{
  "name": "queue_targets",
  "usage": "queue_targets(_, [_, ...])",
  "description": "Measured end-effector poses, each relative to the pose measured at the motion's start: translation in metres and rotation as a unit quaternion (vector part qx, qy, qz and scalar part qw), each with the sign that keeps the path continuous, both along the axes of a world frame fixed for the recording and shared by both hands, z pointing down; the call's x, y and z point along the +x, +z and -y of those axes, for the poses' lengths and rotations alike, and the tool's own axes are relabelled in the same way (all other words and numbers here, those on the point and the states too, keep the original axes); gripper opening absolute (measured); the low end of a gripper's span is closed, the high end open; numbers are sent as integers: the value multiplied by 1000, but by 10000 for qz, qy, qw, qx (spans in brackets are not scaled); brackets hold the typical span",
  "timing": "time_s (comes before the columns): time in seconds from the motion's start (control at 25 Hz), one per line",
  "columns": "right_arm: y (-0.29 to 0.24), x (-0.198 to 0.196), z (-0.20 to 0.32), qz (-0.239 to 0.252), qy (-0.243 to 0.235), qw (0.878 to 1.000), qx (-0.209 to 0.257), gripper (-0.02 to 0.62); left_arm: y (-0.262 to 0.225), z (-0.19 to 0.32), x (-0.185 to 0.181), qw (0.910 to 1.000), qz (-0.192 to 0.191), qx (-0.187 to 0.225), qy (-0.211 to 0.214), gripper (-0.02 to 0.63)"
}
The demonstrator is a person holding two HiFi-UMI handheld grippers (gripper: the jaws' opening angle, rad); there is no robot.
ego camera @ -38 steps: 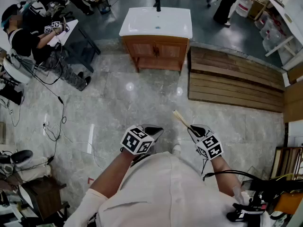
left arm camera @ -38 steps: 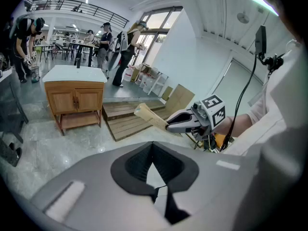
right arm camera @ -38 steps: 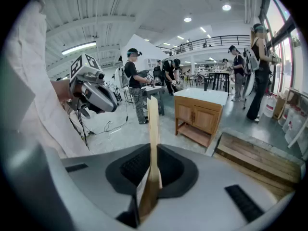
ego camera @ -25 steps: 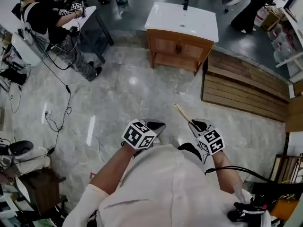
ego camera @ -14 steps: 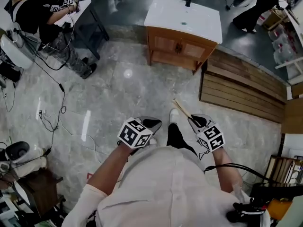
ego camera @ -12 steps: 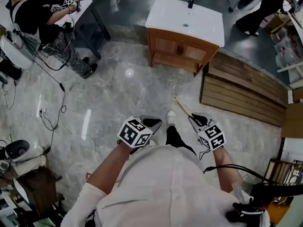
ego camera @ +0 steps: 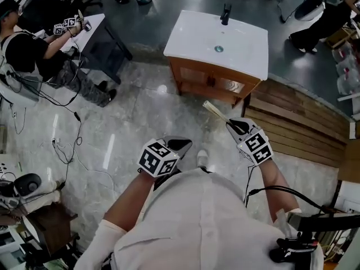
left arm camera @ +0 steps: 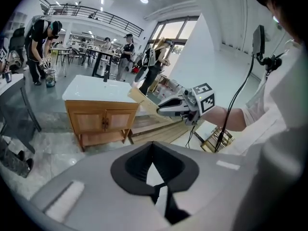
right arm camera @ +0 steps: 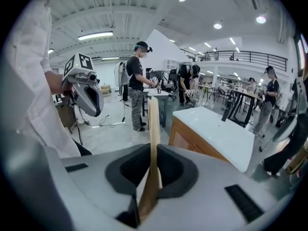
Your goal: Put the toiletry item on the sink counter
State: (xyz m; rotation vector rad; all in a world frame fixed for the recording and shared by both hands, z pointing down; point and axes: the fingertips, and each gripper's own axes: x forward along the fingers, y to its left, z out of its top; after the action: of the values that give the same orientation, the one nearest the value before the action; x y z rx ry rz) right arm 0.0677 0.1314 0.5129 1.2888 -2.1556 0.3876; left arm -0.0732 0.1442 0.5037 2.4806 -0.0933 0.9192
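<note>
A slim tan box, the toiletry item [ego camera: 216,112], sticks out forward from my right gripper [ego camera: 235,126], which is shut on its near end. In the right gripper view the toiletry item [right arm camera: 153,138] stands on edge between the jaws of that gripper [right arm camera: 144,198]. My left gripper [ego camera: 179,145] is held beside it, shut and empty, its tips [left arm camera: 156,189] meeting. Ahead stands the white sink counter [ego camera: 194,35] with a black faucet [ego camera: 225,14] on a wooden cabinet. Both grippers are over the floor, short of the sink counter [right arm camera: 221,131].
A slatted wooden platform [ego camera: 304,125] lies right of the cabinet. A person sits at a dark table [ego camera: 93,35] at the far left, with cables [ego camera: 67,145] trailing over the marble floor. Another person [ego camera: 326,16] stands behind the sink at the right.
The sink cabinet has come closer and larger in the head view as I walk toward it. Both grippers keep their pose, and the box stays in the right one.
</note>
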Motion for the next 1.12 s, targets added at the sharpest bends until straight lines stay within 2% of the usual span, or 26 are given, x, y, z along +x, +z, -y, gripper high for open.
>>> queue_targets(0.16, [4,32,50,-158,-157,9997,42,35,0,31,28,9999,-38,-2,-109,6])
queue_targets(0.48, [11,53,168,-352,-349,9986,162,37,2,130,36,9996,-67,7,-285,6])
queue_targets(0.64, [12,57,230,-626,-437,9971,44,35,-2,188,40,9997,-117,-1,-224,6])
queue_targets(0.84, [18,68,308,-904,-510,9945,106,37,0,232,45,10000,-54,17,-6,6])
queue_targets(1.12, [49,90,408,-1189,-821,9894,120,35,10,278,62,9992,19,-124,-384,6])
